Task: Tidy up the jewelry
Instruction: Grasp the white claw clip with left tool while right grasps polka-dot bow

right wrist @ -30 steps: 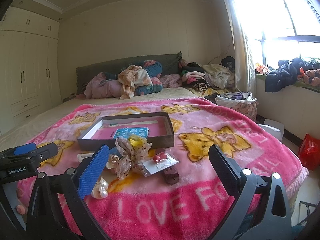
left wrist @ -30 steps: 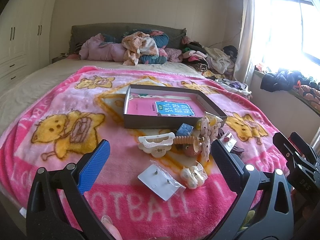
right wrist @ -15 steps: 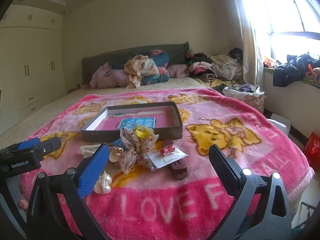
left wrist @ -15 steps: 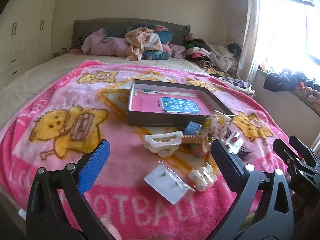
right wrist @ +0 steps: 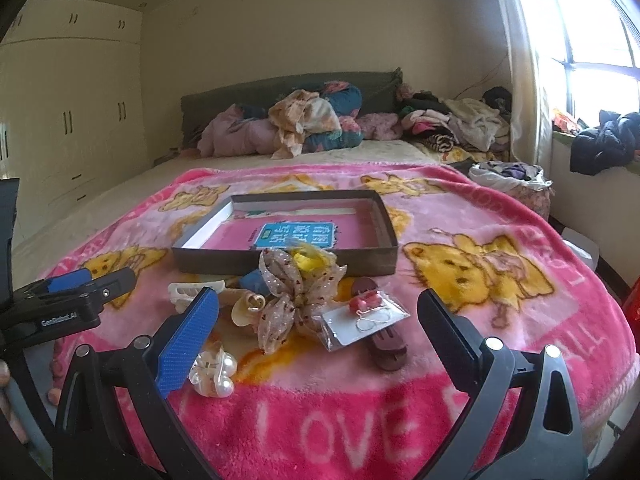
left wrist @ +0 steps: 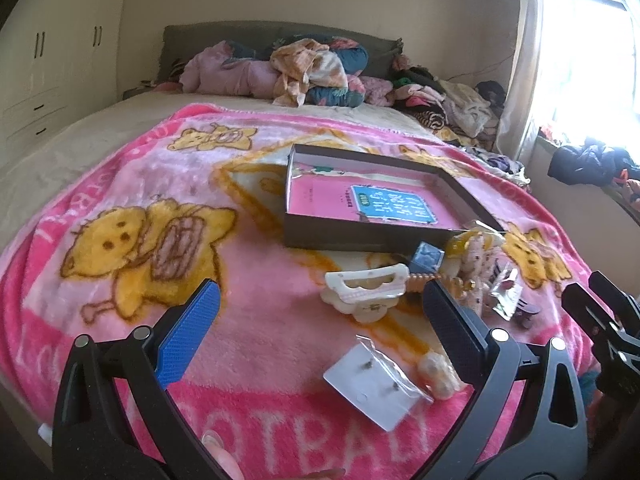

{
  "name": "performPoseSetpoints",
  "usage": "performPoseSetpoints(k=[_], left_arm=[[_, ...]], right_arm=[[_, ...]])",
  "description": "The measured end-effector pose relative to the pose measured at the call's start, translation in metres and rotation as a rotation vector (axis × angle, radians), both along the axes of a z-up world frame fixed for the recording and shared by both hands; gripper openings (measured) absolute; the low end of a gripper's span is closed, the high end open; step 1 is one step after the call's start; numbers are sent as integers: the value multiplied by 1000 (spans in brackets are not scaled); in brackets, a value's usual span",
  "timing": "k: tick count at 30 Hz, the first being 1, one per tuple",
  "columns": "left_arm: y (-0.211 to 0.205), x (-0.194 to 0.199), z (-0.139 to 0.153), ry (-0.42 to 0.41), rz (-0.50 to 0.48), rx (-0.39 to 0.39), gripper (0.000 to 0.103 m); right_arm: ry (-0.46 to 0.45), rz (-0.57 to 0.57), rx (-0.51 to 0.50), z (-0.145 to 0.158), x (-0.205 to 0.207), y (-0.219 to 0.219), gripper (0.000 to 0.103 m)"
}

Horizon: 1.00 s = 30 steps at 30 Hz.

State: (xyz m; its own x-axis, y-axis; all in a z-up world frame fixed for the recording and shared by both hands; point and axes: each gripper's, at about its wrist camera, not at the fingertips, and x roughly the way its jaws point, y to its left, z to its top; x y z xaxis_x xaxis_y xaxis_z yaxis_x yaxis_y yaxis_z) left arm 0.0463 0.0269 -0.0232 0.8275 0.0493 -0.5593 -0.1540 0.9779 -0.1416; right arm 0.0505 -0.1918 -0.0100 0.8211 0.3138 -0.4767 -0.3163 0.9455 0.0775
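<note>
**A:** Where are your two tools right now?

**B:** Your left gripper (left wrist: 320, 316) hangs over the pink blanket (left wrist: 120, 184), fingers spread wide with nothing between them. Your right gripper (right wrist: 318, 320) is the same: wide apart, empty, held above the near edge of the bed.

**A:** And the jewelry?

**B:** It lies in a loose cluster on the blanket just in front of the dark shallow box (right wrist: 288, 258). You have a white claw clip (left wrist: 366, 288) at the left of the pile, and near it a white earring card in a clear sleeve (left wrist: 374, 380) closest to your left gripper. A pearl cluster clip (right wrist: 212, 372) sits just beside your right gripper's blue finger pad (right wrist: 188, 344).

**A:** What's in the middle?

**B:** A dotted sheer bow (right wrist: 296, 296) with something yellow on top of it, touching the box's front wall. To its right you see a second clear packet with red earrings (right wrist: 366, 316), and a brown hair clip (right wrist: 388, 346) partly under that packet. A small blue item behind the bow may be a little box, but it is too hidden for you to tell.

**A:** Anything in the box?

**B:** Only a pink book with a blue label (right wrist: 298, 236) lying flat inside.
</note>
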Motion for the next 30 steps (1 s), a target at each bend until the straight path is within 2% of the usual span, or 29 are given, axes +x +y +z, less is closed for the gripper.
performPoseSetpoints(k=[7, 19, 25, 30], left_arm=[[10, 23, -10, 44, 3, -19, 93], [-4, 62, -29, 128, -97, 18, 93], [-9, 70, -41, 155, -174, 0, 93], [-11, 77, -50, 183, -204, -18, 93]], right_arm=[[40, 15, 4, -2, 23, 4, 97], [191, 58, 30, -18, 76, 14, 94], [270, 74, 55, -30, 99, 19, 84], [324, 83, 76, -41, 113, 20, 69]])
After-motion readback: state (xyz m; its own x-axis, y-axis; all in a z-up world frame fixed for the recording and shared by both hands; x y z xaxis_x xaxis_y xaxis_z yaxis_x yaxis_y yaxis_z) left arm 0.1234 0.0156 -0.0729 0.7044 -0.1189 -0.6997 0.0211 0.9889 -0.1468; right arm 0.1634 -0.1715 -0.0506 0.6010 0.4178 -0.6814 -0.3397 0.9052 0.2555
